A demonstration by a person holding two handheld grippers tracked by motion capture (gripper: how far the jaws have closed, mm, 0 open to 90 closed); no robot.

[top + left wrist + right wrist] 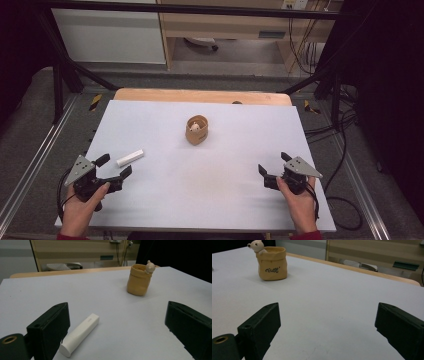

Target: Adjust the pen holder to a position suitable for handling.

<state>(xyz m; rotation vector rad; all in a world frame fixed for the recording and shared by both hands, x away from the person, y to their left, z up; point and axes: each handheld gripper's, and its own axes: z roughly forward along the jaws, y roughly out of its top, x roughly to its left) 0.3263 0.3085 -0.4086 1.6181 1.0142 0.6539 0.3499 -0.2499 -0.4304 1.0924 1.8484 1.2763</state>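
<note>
Nearby, white stick (pixel 80 334) beside left tool (pixel 114 167)

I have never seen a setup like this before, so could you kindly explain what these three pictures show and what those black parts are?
A person sits at a white table and holds a hand-operated two-jaw gripper in each hand. The high view looks down from above: the left gripper is at the left, the right gripper at the right. The other two pictures come from cameras riding on each gripper, so the black blocks at the bottom are its own jaws. Both stand wide open and hold nothing. On the table lie a white stick-shaped object, close by the left gripper, and a tan sack-shaped pot with a small bear figure on its rim.
</note>
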